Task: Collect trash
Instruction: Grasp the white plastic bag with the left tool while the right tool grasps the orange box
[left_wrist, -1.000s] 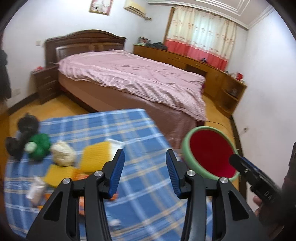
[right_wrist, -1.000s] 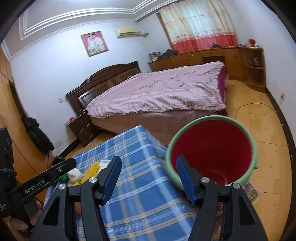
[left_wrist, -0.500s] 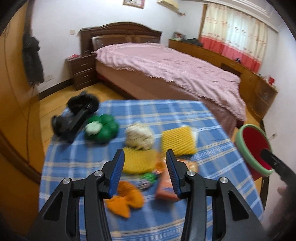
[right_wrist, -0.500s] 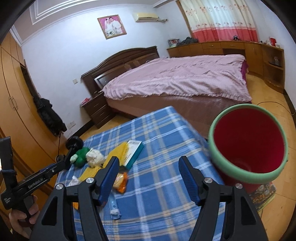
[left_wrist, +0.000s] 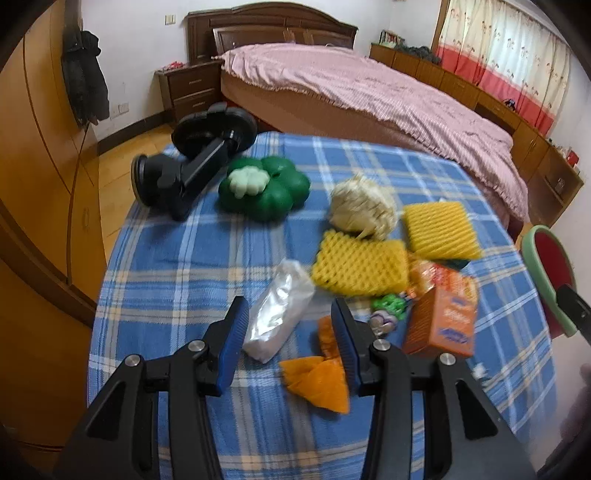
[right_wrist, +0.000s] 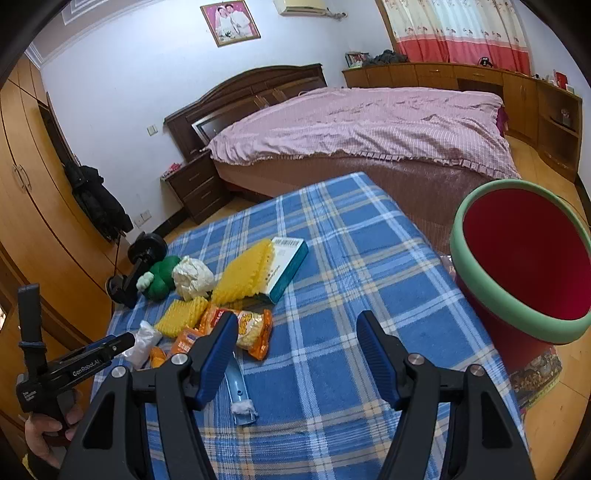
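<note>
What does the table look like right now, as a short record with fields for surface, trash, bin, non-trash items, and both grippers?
surface: blue plaid cloth on the table
trash: clear plastic bag, two yellow foam nets, crumpled paper ball, orange snack packet, teal box
bin: red bin with green rim, beside the table, looks empty
non-trash items: green clover-shaped toy, black mount
left gripper: open, above the plastic bag
right gripper: open, holding nothing

Two wrist views angled down, near, sharing the plaid table (left_wrist: 166, 266).
</note>
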